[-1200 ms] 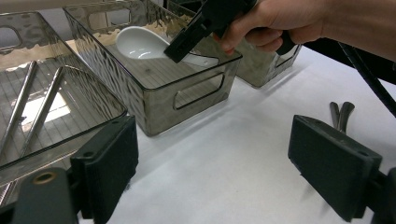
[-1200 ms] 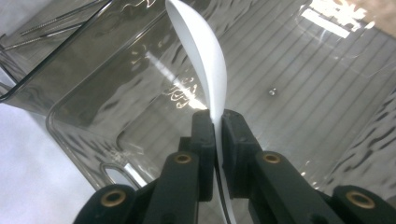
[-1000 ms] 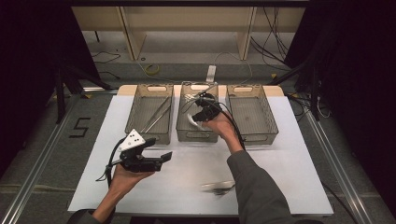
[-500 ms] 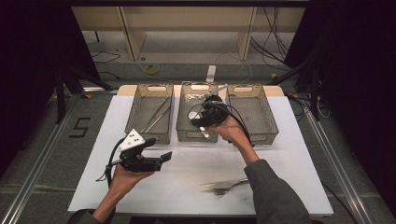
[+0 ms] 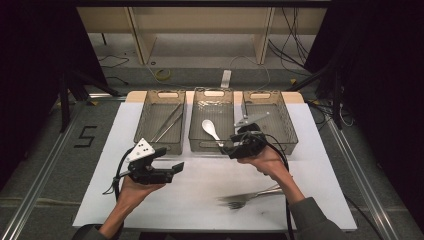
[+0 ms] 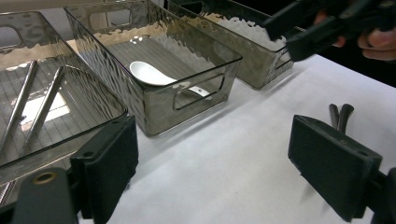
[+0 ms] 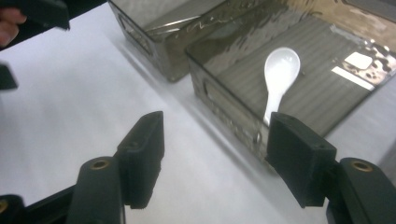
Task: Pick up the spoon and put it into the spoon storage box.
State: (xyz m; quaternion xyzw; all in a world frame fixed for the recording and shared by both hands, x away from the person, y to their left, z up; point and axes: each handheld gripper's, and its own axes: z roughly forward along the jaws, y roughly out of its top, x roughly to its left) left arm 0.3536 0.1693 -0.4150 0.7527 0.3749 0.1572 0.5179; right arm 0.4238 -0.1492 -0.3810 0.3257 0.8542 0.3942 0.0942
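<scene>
- The middle bin [image 5: 212, 121] is the landmark: its walls rise from the white table cover [image 5: 200, 190], closing off any low approach from the near side.
- Left and right of it, two more bins [image 5: 159, 122] [image 5: 265, 120] stand just beside it, the gaps too narrow to pass.
- In front of it, open cover lies between the left gripper [image 5: 170, 165] and right gripper [image 5: 227, 149].
- Nearer still and to its right lies what looks like a fork [image 5: 250, 197], blurred.
</scene>
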